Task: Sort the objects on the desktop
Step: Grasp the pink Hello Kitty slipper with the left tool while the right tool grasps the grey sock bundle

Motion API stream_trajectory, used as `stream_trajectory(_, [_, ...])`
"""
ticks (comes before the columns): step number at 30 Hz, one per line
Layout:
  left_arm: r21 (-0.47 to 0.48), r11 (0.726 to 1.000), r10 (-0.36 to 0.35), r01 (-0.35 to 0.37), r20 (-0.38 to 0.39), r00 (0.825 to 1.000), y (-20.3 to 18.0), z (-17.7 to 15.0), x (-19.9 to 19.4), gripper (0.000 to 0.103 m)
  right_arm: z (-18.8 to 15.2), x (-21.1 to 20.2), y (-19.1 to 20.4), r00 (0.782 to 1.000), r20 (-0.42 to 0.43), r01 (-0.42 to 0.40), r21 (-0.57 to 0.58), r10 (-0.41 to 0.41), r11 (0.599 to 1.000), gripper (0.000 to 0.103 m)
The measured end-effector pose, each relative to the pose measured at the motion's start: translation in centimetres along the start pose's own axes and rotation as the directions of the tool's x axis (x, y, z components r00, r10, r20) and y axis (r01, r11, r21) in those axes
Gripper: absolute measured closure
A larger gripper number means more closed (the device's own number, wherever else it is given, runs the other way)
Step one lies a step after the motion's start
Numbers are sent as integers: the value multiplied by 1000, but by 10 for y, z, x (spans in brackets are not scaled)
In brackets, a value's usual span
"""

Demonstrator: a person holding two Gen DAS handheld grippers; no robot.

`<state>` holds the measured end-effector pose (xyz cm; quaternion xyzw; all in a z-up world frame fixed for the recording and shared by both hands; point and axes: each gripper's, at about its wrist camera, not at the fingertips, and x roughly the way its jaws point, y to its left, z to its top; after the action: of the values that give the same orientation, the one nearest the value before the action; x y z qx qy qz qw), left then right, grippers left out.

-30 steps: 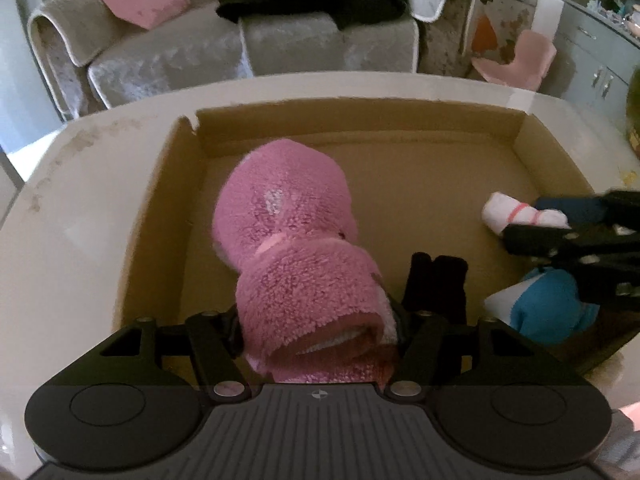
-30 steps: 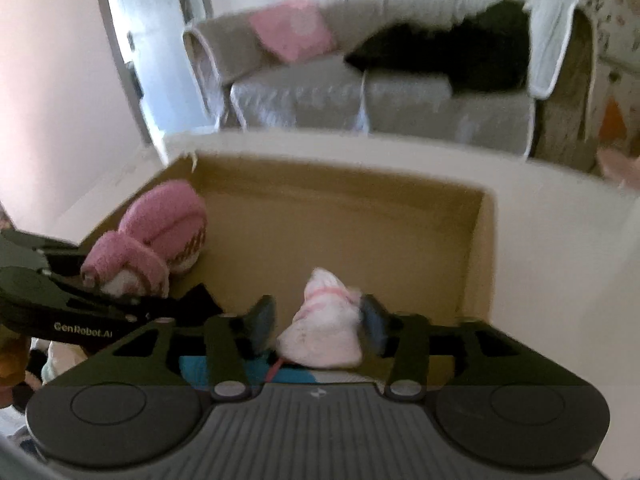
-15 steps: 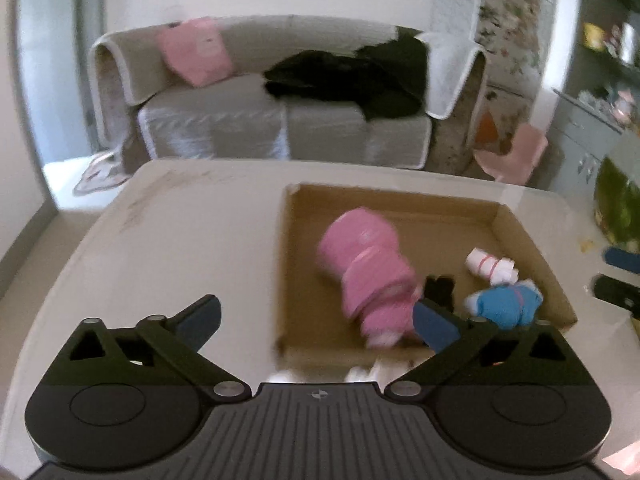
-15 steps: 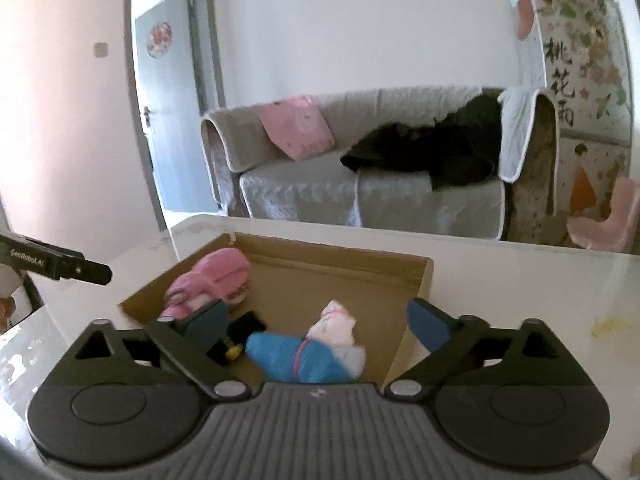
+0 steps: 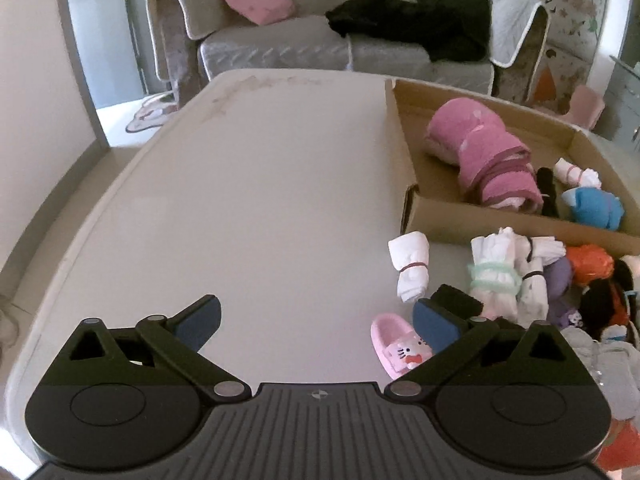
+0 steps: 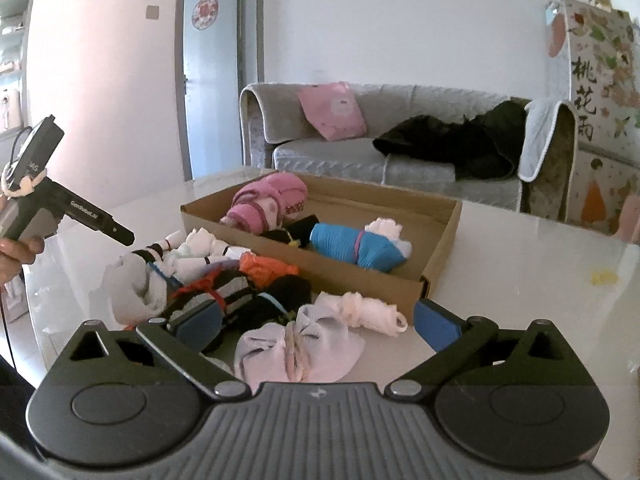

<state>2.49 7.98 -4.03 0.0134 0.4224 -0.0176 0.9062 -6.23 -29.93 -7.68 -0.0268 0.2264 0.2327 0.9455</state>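
Two claws, both spread wide w/ nothing between the pads. Left claw (image 5: pixel 316 322) hangs over bare pale glossy surface (image 5: pixel 260 184); ahead & to its right sits the shallow brown cardboard tray (image 5: pixel 404 136), holding a rolled pink fluffy sock bundle (image 5: pixel 484 156), a black sock bundle (image 5: pixel 546 192) just right of it, a small white bundle w/ pink band (image 5: pixel 576 172) and a blue rolled bundle (image 5: pixel 596 208) at the tray's right end. Outside the tray, close ahead of the left claw's right finger: white rolled socks w/ dark band (image 5: pixel 412 264), white bundle tied w/ pale green band (image 5: pixel 496 276), and a small pink slipper w/ cartoon cat face (image 5: pixel 400 344) touching that finger's near side; further right a heap of orange, purple & black items, too jumbled to split. Right claw (image 6: pixel 316 322) faces the same tray (image 6: pixel 436 248) from the other side. Between its fingers, on the surface, lies a pale lilac sock bundle tied at the middle (image 6: pixel 300 344); pads apart from it. Just ahead of it a pale pink-white rolled sock (image 6: pixel 368 308), near the tray's front wall. At its left finger: striped black/white socks (image 6: pixel 224 292), orange piece (image 6: pixel 268 268), grey sock (image 6: pixel 136 284). Far left, a hand (image 6: pixel 16 252) grips the other tool's handle.
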Motion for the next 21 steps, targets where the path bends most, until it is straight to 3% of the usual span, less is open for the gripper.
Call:
stream_trajectory(6, [110, 993, -57, 50, 57, 997, -30, -1, -11, 1, -7, 12, -2, 999, -41, -5, 0, 5, 1000, 5])
stream_trajectory(10, [170, 983, -75, 65, 49, 996, -50, -3, -5, 0, -12, 11, 2, 998, -47, -33, -17, 32, 999, 5])
stream_trajectory(15, [141, 989, -39, 34, 35, 999, -46, 1, 1, 1, -16, 16, 7, 997, -69, -43, -26, 41, 999, 5])
stream_trajectory(18, [92, 995, -55, 49, 59, 997, -32, 1, -7, 1, -16, 14, 5, 997, -62, -42, -17, 41, 999, 5])
stream_trajectory(21, [44, 999, -9, 7, 43, 999, -18, 0, -5, 1, -15, 15, 4, 997, -61, -44, -11, 43, 999, 5])
